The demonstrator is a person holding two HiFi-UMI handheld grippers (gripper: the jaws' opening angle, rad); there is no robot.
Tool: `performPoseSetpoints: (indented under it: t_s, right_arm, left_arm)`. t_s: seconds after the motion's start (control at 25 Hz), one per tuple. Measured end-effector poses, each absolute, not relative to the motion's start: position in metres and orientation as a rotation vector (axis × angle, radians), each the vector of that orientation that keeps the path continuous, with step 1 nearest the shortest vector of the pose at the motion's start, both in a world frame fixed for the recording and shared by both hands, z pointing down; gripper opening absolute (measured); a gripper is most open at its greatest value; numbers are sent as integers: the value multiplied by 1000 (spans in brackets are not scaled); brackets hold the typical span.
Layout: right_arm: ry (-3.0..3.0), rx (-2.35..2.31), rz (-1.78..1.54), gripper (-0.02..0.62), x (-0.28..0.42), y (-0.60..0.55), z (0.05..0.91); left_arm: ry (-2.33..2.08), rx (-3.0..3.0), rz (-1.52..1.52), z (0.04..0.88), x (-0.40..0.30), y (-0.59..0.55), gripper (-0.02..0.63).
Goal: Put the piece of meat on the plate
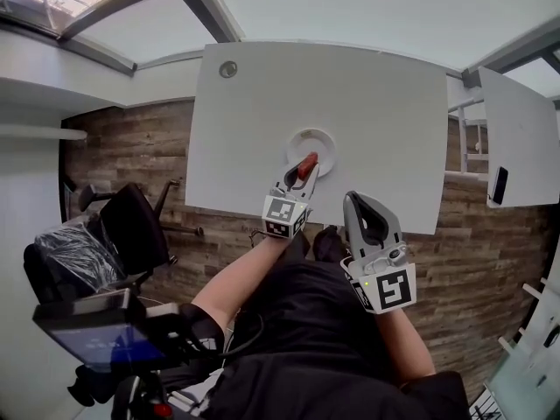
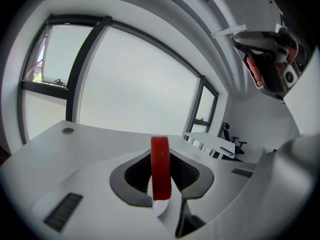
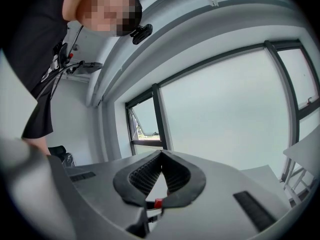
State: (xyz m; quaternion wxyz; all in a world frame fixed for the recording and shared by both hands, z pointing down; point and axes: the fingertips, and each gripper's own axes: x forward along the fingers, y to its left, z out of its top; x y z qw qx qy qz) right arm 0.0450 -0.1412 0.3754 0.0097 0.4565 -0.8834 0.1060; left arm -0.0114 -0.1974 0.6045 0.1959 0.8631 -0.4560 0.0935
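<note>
We see the left gripper [image 1: 300, 175] reaching out over the near part of the white table [image 1: 350, 94], its tips at the near left rim of the round white plate [image 1: 328, 145]. Its fingers are closed narrowly on the piece of meat [image 1: 307, 165], a thin red strip. In the left gripper view the strip stands on edge between the two dark ribbed pads, which press on it from either side, and its top rises above them. From the head view the meat lies over the plate's near edge. We cannot tell whether it touches the plate or hangs above it.

The right gripper [image 1: 357, 204] sits to the right of the left one and nearer to us, at the table's near edge and apart from the plate. In the right gripper view its fingertips meet at the far end and nothing lies between the pads.

The plate stands near the middle of the table, towards its near side. A small round cap [image 1: 228, 69] sits in the table's far left corner. A second white table [image 1: 525, 138] stands to the right with a dark flat object [image 1: 498, 185] on it. On the wood floor [image 1: 131, 147] to the left stands a black office chair [image 1: 131, 226].
</note>
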Motion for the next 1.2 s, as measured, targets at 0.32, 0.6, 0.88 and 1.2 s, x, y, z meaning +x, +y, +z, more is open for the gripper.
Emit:
performPoseSetpoints:
  t_s: [0.32,0.6,0.88,1.2]
  right_arm:
    - [-2709,1449,343,4,56,-140,388]
    - [-2649,1479,372,5,73,-139,400]
    - [-2709,1476,332,4,73,-131,393]
    - [-2687,1506,336,4,88,-127,394]
  left_arm:
    - [-1206,2372,306,641,4,-208,94]
    - [-1227,2241,329,675,1,-210,94]
    - [-1216,2222,365,686,5,-214,94]
    - [-1171,2146,376,714,6,-217,94]
